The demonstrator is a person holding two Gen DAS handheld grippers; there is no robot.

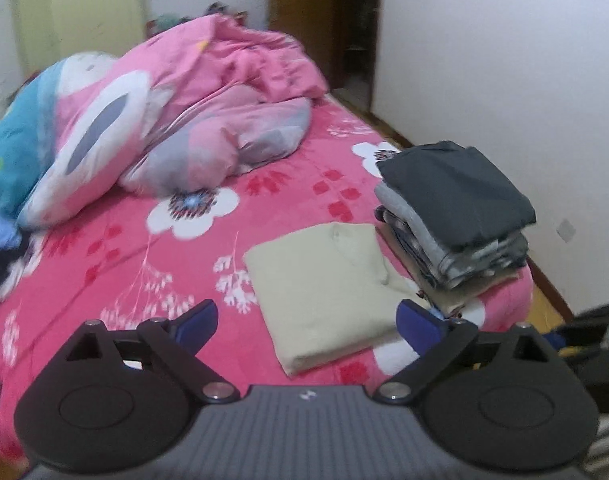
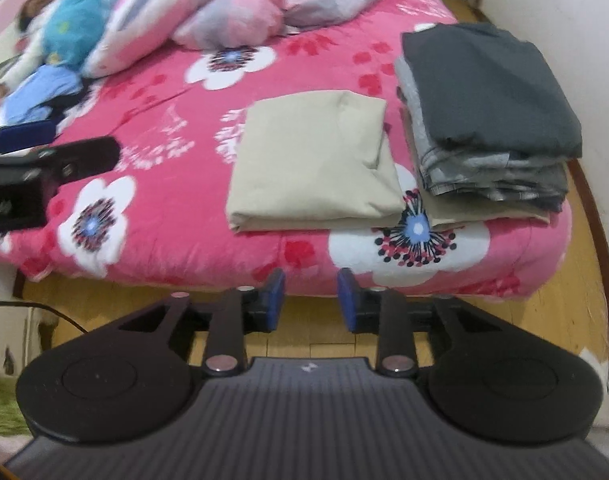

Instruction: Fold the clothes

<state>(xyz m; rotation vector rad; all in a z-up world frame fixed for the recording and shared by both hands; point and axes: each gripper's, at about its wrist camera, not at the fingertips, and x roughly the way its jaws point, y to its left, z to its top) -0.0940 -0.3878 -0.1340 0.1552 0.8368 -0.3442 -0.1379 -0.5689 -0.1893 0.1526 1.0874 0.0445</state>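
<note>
while both grippers hang off the near edge of the bed [image 2: 164,128], nothing is in either one. left gripper [image 1: 306,324]: jaws spread wide, blue pads far apart, empty, sitting above the fuzzy pink bedspread with its white flower print. right gripper [image 2: 310,300]: jaws partly open, a narrow gap between the blue pads, empty too, out over the wooden floor [image 2: 312,344] just short of the mattress edge.

on the bed, one beige garment [image 2: 312,164] lies folded into a flat, smooth rectangle, soft edges, a small ridge near its far corner. it sits alone, just beside the stack [image 2: 488,120] at the bed's right corner. that stack is layered: a dark grey piece on top, matte and neatly squared, lighter grey knit under it, then what looks like checked or patterned cloth, and a beige layer at the bottom. exact count of layers, cannot tell, the edges blur together.

further back, a puffy pink quilt [image 1: 208,92] is heaped in loose folds with a blue patch at its left. behind it, plain white walls and a brown door.
</note>
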